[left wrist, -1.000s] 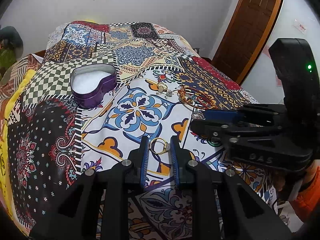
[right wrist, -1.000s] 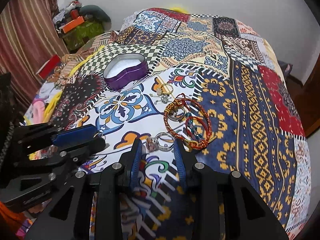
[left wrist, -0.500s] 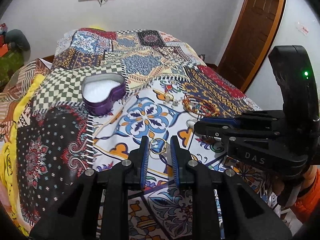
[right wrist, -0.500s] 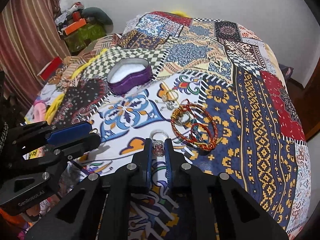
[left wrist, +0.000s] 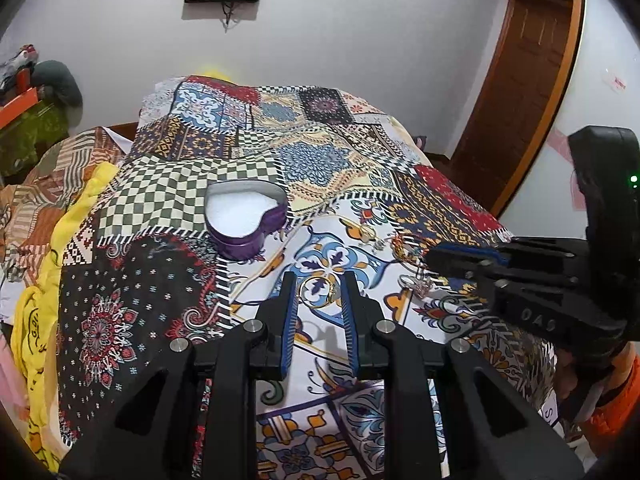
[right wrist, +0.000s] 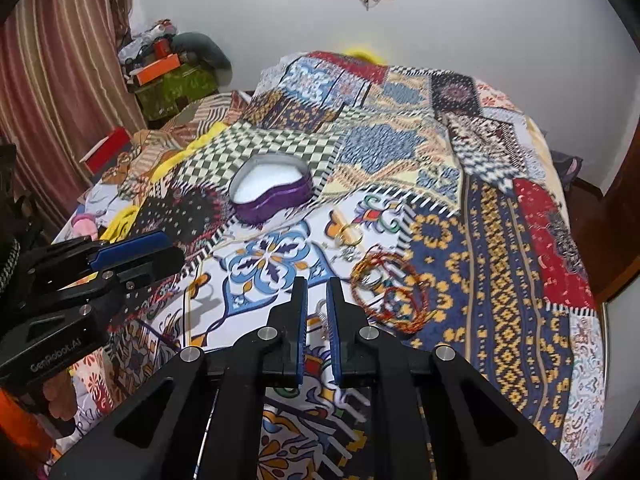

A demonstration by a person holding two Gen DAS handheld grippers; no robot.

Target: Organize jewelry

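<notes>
A purple heart-shaped box (left wrist: pixel 246 222) with a white lining stands open on the patterned bedspread; it also shows in the right wrist view (right wrist: pixel 272 194). My left gripper (left wrist: pixel 318 292) is shut on a gold ring (left wrist: pixel 318 291) and holds it above the bedspread. My right gripper (right wrist: pixel 316 300) is shut on a silver ring (right wrist: pixel 320 316), which is mostly hidden between the pads; the silver ring also shows in the left wrist view (left wrist: pixel 414 282). Red and orange thread bracelets (right wrist: pixel 390 292) lie just right of my right gripper. Small gold pieces (right wrist: pixel 350 236) lie beyond them.
The bedspread (right wrist: pixel 500 240) covers a bed that ends at a white wall. Yellow cloth (left wrist: pixel 36 292) and folded fabrics lie at the left edge. Boxes and clutter (right wrist: pixel 164 68) stand at the far left. A wooden door (left wrist: pixel 520 92) is at the right.
Both grippers have lifted off the bedspread with their rings and the views now look further along the bed. The right gripper closed on the silver ring a second ago.
</notes>
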